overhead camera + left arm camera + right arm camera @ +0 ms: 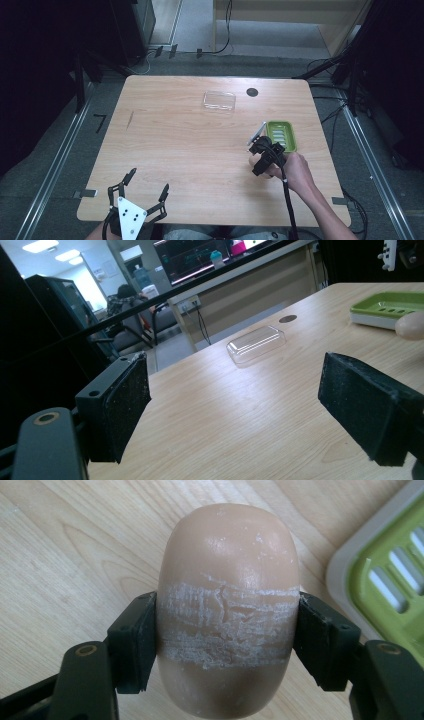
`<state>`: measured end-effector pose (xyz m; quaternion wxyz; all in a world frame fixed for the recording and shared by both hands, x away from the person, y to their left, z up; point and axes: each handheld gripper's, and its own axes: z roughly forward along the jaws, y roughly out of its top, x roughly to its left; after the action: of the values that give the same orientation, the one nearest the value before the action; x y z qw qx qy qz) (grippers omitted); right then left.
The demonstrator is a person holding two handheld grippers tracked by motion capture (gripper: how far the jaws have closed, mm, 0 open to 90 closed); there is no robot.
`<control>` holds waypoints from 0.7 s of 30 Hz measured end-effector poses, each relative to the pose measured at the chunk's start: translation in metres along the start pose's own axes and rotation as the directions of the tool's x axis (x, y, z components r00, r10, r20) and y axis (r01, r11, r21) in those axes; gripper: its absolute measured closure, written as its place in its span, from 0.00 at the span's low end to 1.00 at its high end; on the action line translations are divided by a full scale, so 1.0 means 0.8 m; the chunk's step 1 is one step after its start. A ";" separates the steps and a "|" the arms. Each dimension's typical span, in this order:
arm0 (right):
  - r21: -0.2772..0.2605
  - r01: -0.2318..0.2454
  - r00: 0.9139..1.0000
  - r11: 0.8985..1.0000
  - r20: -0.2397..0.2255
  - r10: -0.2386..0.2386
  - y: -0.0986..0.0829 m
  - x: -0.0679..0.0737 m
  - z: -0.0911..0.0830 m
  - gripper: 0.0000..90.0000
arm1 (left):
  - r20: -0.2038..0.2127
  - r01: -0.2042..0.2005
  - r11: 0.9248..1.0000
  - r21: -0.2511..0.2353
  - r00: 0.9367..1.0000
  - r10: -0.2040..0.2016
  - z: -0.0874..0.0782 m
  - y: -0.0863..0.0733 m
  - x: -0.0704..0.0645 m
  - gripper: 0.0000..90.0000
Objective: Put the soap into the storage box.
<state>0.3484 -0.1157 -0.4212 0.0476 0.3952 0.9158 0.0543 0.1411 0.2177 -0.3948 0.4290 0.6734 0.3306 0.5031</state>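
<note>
Soap: a smooth, oval, tan bar of soap [227, 610], scuffed white across its middle, is being held crosswise in the right gripper [227, 630], just above the pale wood-grain worktop [190, 150] and just beside the green slotted soap dish with a white base [281, 135].
Right gripper: its two black jaws are pressing on the bar's two long sides, clamped on the scuffed band; in the high view the person's right hand [295, 170] is carrying it [260, 150] at the dish's near-left corner.
Soap dish: it is sitting flat near the worktop's right edge, its tray looking vacant in the high view.
Lid: a clear rectangular plastic cover [219, 101] is lying well apart, toward the far edge, near a small dark round hole [252, 92] in the worktop.
Left gripper: it [145, 192] is hovering over the near-left corner with its jaws wide apart, holding nothing.
Likely step: judging by the position, the bar is heading for the dish.
Risk, slipping: the soap looks slick and rounded, so it may be squeezed out of the pads if the grip tightens or the hand tilts.
Risk, dish: a low approach could be knocking the light dish's rim and pushing it toward the worktop's edge.
Risk, placement: releasing off-centre could be leaving the bar perched on the rim.
</note>
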 end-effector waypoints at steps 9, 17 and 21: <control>0.004 -0.023 1.000 1.000 0.007 0.023 -0.006 -0.013 -0.006 0.37 | 0.001 -0.001 1.000 0.000 1.000 0.001 0.000 0.000 0.000 0.15; -0.002 -0.038 0.999 0.999 0.014 0.039 -0.010 -0.022 -0.009 0.37 | 0.001 -0.001 1.000 0.001 1.000 0.001 0.000 0.000 0.000 0.15; -0.009 -0.048 0.999 0.999 0.013 0.048 -0.012 -0.027 -0.012 0.37 | 0.004 -0.004 1.000 0.002 1.000 0.004 0.001 0.000 0.000 0.15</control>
<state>0.3549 -0.1385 -0.4119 0.0541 0.4172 0.9054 0.0568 0.1414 0.2172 -0.3948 0.4281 0.6756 0.3288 0.5022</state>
